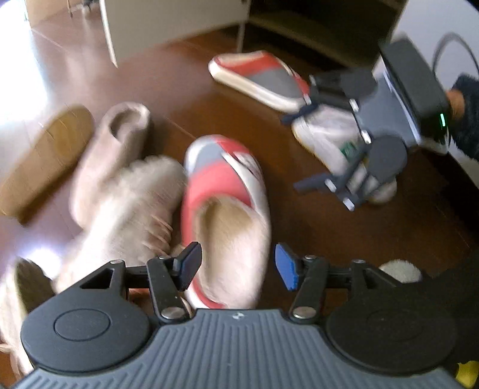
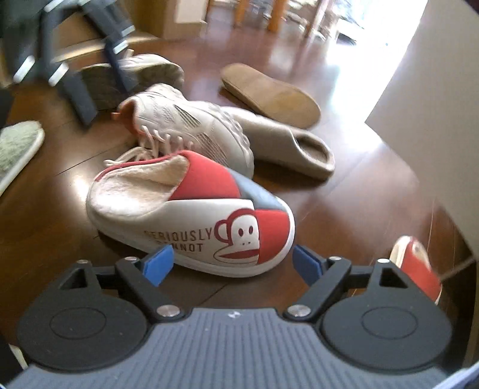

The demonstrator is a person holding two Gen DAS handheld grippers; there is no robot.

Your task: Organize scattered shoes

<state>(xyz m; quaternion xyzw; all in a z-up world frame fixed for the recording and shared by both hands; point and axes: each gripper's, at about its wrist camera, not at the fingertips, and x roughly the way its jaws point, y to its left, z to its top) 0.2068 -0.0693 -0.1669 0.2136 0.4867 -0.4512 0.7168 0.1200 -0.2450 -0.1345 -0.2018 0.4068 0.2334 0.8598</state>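
A red, white and grey slipper [image 1: 227, 209] with a fleece lining lies on the dark wood floor. My left gripper [image 1: 238, 264] hovers open over its heel end, and the pads do not press on it. The same slipper [image 2: 191, 215], with a monkey face on its side, lies just beyond my open right gripper [image 2: 232, 263], which holds nothing. Its mate [image 1: 257, 77] lies farther back, and only its edge [image 2: 416, 266] shows in the right wrist view. From the left wrist view, the right gripper [image 1: 295, 151] hangs over a white shoe [image 1: 326, 140].
A white laced sneaker [image 2: 185, 125], a beige slide [image 2: 293, 146] and an upturned brown sole [image 2: 269, 92] lie crowded behind the monkey slipper. A fuzzy pale slipper [image 2: 18, 146] lies at the left. A dark shelf unit [image 1: 323, 27] stands at the back, and a pale wall [image 2: 425, 89] on the right.
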